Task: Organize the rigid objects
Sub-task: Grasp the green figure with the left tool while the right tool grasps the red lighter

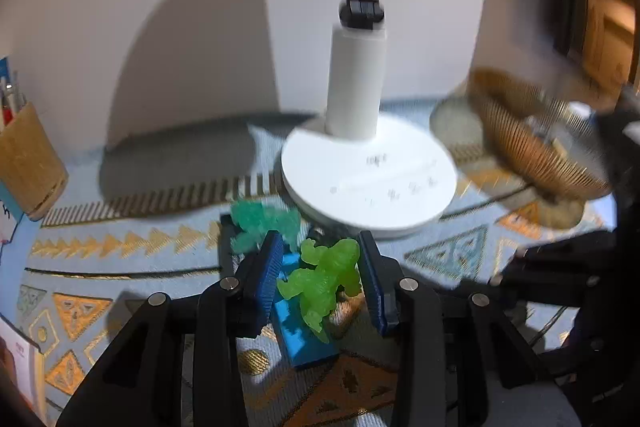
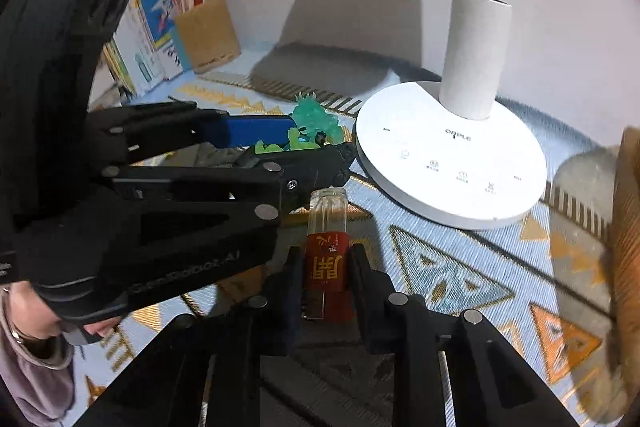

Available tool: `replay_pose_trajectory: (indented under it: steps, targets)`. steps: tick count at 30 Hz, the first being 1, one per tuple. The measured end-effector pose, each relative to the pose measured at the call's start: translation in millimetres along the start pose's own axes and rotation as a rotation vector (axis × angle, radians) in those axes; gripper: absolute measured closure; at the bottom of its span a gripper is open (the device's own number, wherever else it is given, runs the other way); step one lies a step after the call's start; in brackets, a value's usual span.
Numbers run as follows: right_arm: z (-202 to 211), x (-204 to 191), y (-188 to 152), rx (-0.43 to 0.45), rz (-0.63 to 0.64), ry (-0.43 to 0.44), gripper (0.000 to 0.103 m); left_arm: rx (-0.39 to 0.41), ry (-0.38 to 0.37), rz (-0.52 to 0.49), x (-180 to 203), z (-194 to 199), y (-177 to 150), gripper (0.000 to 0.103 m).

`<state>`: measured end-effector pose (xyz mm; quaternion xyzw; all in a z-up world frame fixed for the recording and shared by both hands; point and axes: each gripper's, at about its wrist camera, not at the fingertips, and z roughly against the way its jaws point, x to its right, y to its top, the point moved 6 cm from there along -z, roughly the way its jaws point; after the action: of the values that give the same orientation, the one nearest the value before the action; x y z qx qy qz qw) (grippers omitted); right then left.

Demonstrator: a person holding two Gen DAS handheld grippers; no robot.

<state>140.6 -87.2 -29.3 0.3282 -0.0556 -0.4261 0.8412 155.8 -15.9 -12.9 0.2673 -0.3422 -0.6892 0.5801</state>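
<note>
The lime-green toy figure point(image 1: 324, 281) sits right between the left gripper point(image 1: 320, 277) pads, partly lying over a blue block point(image 1: 298, 331) on the patterned tablecloth point(image 1: 120, 267). The jaws bracket it but look like they haven't quite closed; there's a sliver of gap on the left pad, so it reads as released, about to pinch. A teal figure point(image 1: 264, 223) is just behind, near the white lamp base point(image 1: 368, 171).

The right gripper point(image 2: 322, 267) is clenched on a small glass bottle with a red label point(image 2: 326, 255), held upright above the cloth.

To do this bit well, the person should probably squeeze on the figure's torso, not a limb, and lift straight up so the block doesn't drag along. The teal one is close enough to get nudged. The woven basket point(image 1: 536, 139) off to the right looks like a likely drop spot, though that's a guess.
</note>
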Motion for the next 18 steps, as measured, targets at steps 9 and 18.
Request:
replay_pose_trajectory:
  steps: [9, 18]
  targets:
    - [38.3, 0.0, -10.3, 0.137, -0.075, 0.005, 0.080, 0.098, -0.066, 0.186, -33.8, 18.4, 2.5, 0.068]
    - [78.7, 15.6, -7.6, 0.338, -0.163, 0.017, 0.080, 0.144, -0.049, 0.240, -43.4, 27.1, 1.8, 0.068]
